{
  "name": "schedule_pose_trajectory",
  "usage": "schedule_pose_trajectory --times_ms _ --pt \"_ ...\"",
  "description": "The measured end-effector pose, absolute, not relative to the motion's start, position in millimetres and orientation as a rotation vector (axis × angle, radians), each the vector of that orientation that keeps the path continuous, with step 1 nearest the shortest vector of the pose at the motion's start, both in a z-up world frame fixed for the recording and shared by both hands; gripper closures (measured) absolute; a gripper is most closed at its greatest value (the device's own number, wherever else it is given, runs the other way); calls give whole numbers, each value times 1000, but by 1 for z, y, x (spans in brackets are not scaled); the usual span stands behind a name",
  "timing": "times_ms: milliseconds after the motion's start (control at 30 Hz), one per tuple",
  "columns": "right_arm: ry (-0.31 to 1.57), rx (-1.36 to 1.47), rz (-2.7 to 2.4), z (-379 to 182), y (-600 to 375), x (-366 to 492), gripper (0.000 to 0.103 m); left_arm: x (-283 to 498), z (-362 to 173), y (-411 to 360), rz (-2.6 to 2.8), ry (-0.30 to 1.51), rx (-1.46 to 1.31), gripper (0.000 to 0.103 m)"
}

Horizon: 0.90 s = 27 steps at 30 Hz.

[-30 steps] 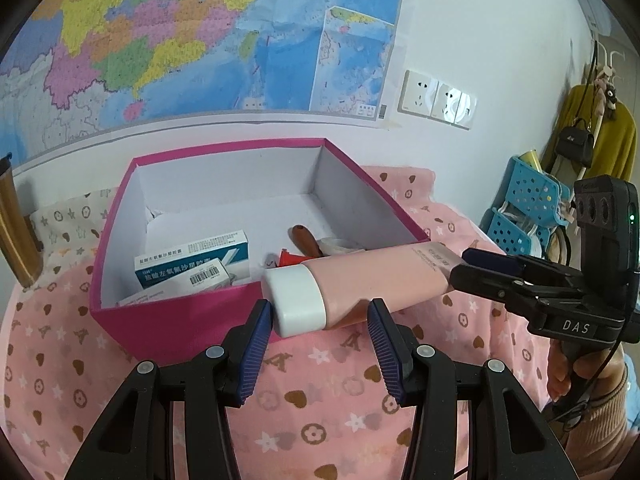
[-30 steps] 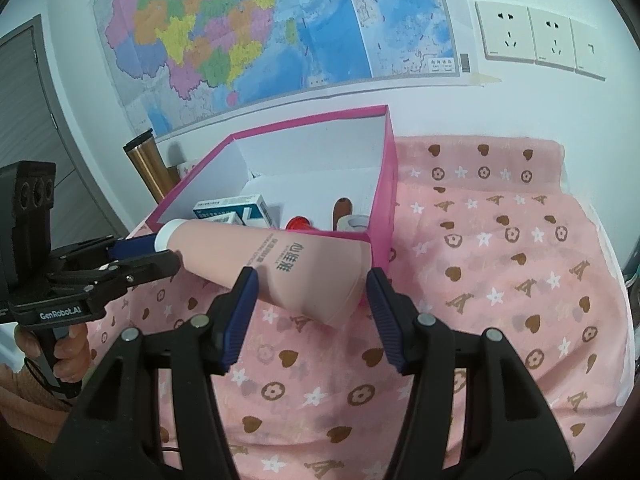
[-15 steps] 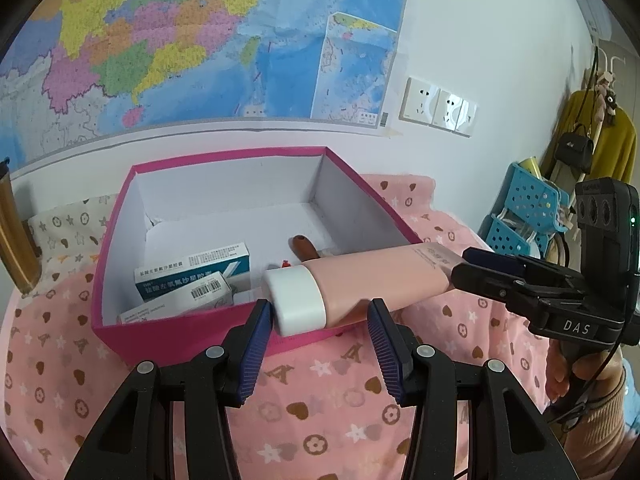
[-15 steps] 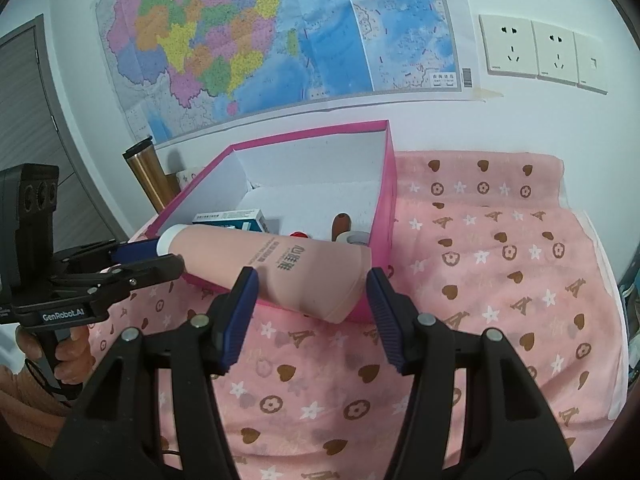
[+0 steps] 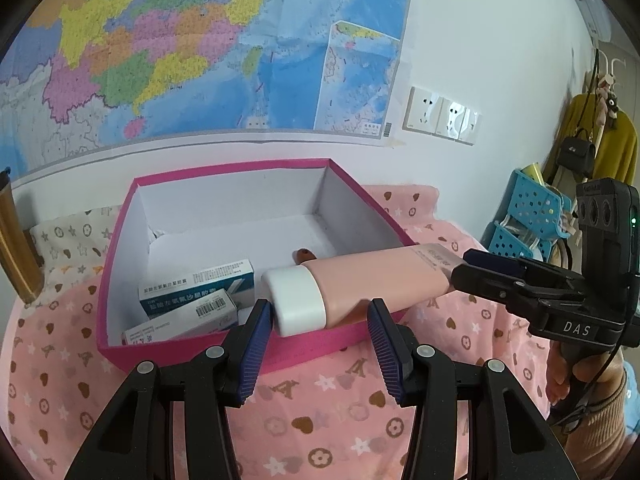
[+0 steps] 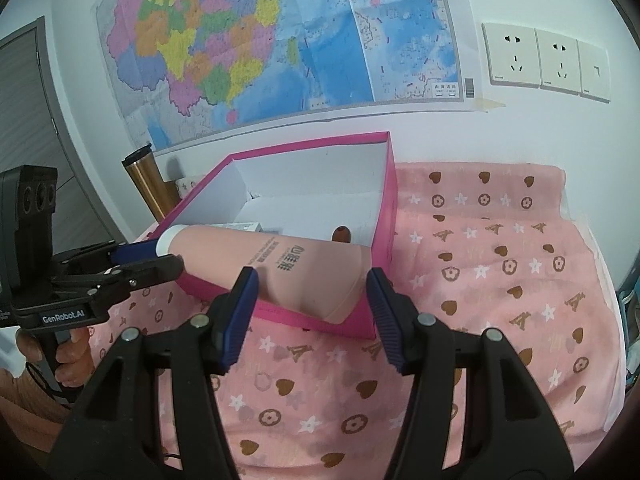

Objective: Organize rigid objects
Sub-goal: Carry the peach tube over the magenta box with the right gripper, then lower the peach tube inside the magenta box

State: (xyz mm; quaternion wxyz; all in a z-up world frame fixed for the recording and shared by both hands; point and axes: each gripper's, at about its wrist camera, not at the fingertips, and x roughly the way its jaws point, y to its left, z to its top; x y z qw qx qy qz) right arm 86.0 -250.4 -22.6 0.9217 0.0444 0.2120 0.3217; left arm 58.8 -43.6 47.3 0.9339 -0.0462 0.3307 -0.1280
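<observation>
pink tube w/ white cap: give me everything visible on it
The soft-looking pale pink plastic tube has a rounded white flip cap and a flat crimped tail, with dark vertical print along its body. It lies nearly level, held above the near corner of the magenta cardboard box. The left claw brackets the cap end and the right claw the tail end; how firmly the pads press is unclear.
</observation>
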Motion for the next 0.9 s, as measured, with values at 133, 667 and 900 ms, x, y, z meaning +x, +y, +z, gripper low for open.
schedule_pose_trajectory --times_ms 133,667,900 --pt "436 92 662 -22 -250 88 44 62 49 -43 -259 671 -95 54" --pt "434 105 670 -19 -249 98 44 73 54 -40 -247 654 -97 54" --pt "437 112 666 -18 -248 103 44 75 52 -41 -240 648 -91 53"
